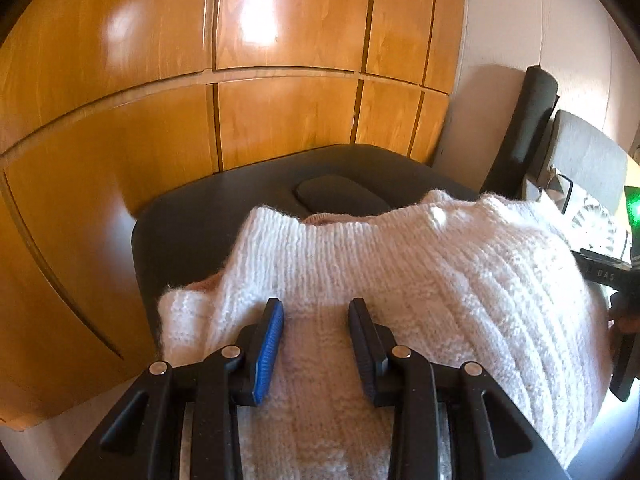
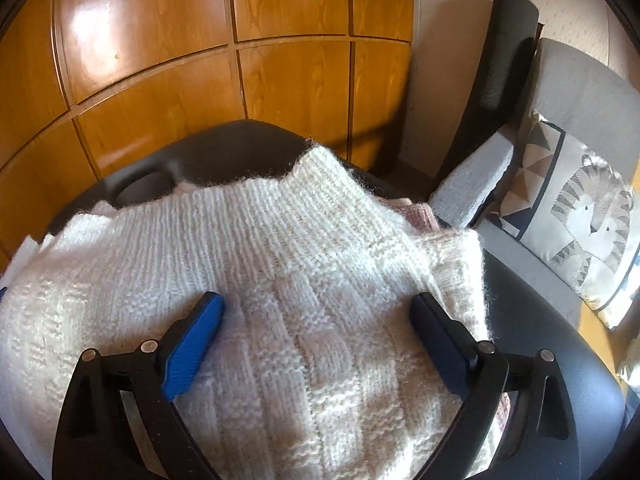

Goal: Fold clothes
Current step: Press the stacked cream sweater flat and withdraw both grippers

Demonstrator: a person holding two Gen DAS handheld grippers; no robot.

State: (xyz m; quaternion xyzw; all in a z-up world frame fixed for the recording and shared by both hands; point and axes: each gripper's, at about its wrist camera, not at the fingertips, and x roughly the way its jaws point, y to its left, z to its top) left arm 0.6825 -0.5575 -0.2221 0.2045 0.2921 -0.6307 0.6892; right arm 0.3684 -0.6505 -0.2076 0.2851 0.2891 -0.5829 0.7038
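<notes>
A wooden wardrobe (image 1: 280,40) fills the background. In front of it a dark padded surface (image 1: 180,216) carries the white knitted sweater (image 2: 280,260), spread across most of it, with a pink garment (image 2: 420,214) showing beneath its edge. The left tool (image 1: 316,320) and right tool (image 2: 316,312) hover over the knit, fingers apart, gripping nothing.

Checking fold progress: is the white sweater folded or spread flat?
Folded: the white sweater lies doubled in layers, edges stacked, on the dark table.

Wooden wardrobe (image 1: 280,112) close behind table (image 1: 180,216)
</notes>
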